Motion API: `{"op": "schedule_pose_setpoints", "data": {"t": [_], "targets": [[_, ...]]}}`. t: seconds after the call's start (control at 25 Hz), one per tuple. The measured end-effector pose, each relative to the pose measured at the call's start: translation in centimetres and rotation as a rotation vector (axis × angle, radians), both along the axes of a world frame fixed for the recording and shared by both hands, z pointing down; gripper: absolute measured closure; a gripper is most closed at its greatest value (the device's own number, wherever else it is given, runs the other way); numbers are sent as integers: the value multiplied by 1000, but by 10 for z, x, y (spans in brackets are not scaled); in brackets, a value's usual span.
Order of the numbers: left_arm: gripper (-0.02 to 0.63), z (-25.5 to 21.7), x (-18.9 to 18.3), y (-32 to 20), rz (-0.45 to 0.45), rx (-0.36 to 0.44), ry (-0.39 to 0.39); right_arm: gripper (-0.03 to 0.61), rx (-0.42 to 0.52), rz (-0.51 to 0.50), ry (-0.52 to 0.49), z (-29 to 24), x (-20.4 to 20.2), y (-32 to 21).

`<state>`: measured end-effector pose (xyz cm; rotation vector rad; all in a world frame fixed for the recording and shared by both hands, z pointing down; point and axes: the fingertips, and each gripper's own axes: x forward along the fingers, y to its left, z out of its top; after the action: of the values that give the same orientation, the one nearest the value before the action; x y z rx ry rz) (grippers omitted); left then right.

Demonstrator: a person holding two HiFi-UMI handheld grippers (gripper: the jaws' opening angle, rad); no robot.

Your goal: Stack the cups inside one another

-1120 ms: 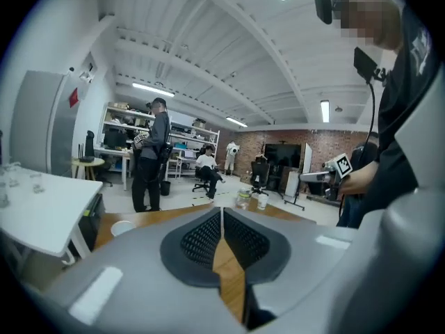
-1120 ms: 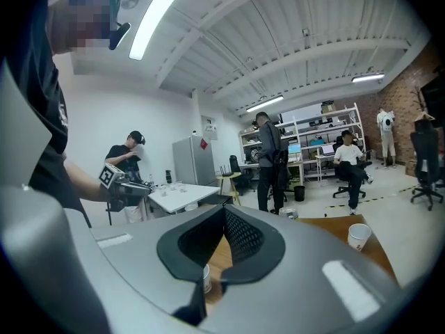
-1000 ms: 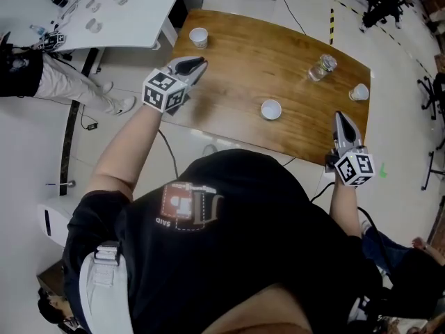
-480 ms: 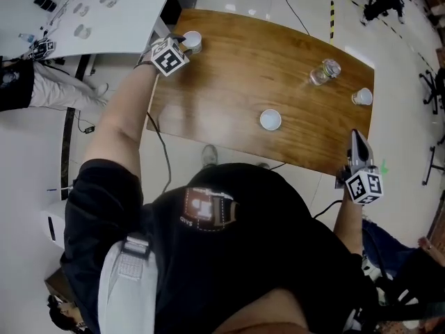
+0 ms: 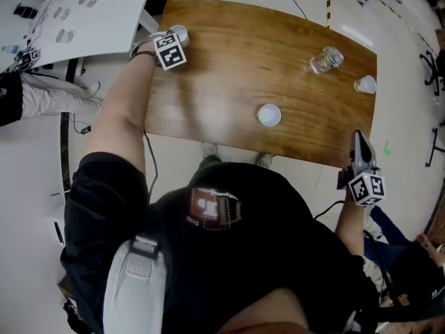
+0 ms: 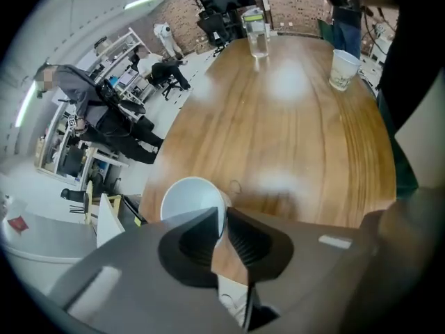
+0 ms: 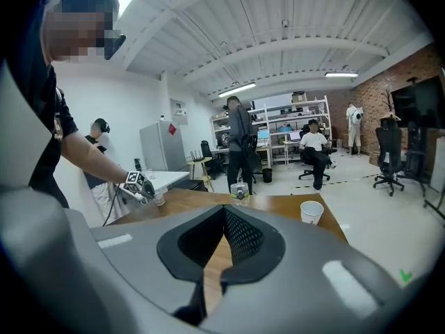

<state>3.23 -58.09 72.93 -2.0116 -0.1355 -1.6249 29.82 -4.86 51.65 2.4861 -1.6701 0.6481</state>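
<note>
Three white paper cups stand on the wooden table (image 5: 229,61): one at the far left corner (image 5: 180,32), one in the middle (image 5: 269,115), one near the right edge (image 5: 365,84). My left gripper (image 5: 176,40) points steeply down at the corner cup (image 6: 186,195). Its jaws are closing, with the cup's near rim wall pinched between them (image 6: 222,213). My right gripper (image 5: 357,139) hangs off the table's near right edge with its jaws together and nothing in them (image 7: 212,270). The right gripper view shows the right-edge cup (image 7: 311,211) farther along the table.
A clear plastic bottle (image 5: 325,60) stands upright between the middle and right cups. A white table (image 5: 97,12) adjoins the left corner. People sit and stand among office chairs and shelves beyond the table (image 7: 313,145).
My left gripper swung from the table's left middle to the far left corner, dropped over the cup there and closed around its rim. The right gripper drifted slightly back past the near edge.
</note>
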Motion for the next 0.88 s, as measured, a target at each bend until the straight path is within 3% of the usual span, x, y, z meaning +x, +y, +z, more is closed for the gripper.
{"op": "schedule_pose_setpoints", "data": {"t": [0.16, 0.28, 0.52, 0.68, 0.88], "targets": [[600, -8, 5, 17, 26, -46, 0, 565, 3, -10, -2, 3, 0, -3], [600, -44, 20, 53, 90, -109, 73, 565, 18, -35, -1, 1, -3, -12], [600, -145, 51, 188, 288, -256, 197, 565, 93, -87, 9, -10, -7, -32], [600, -167, 55, 289, 439, -307, 178, 565, 126, -122, 18, -18, -11, -37], [600, -142, 56, 359, 524, -314, 90, 565, 140, -149, 14, -22, -11, -35]]}}
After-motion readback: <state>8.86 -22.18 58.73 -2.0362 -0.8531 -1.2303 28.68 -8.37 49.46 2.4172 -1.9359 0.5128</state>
